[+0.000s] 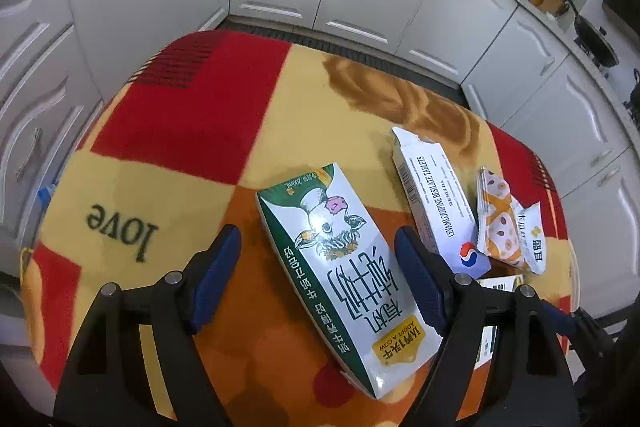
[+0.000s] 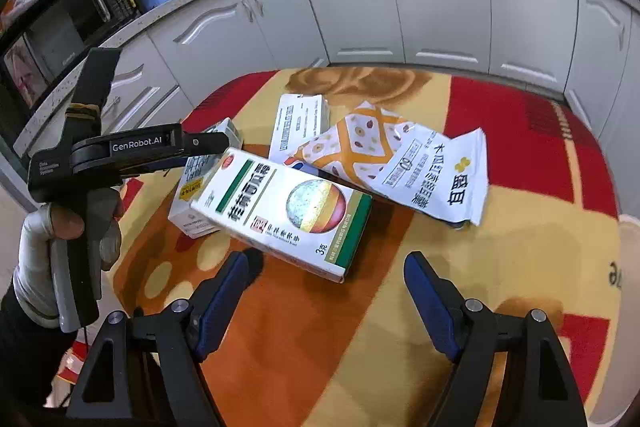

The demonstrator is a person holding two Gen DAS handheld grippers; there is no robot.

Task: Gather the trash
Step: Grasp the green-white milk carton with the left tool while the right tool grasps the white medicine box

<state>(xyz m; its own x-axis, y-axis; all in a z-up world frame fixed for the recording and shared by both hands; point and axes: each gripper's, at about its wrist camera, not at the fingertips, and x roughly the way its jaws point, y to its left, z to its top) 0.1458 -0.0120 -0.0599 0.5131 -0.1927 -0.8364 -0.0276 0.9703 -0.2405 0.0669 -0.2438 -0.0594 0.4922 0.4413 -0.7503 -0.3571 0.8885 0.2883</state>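
I hold my left hand-held gripper [image 1: 318,253] spread wide around the milk carton [image 1: 344,259] on the tabletop [image 1: 180,163]. The tablet box [image 1: 434,205] and wrapper [image 1: 508,223] lie right of the carton, my right hand-held gripper [image 2: 326,277] empty: nothing collected yet.
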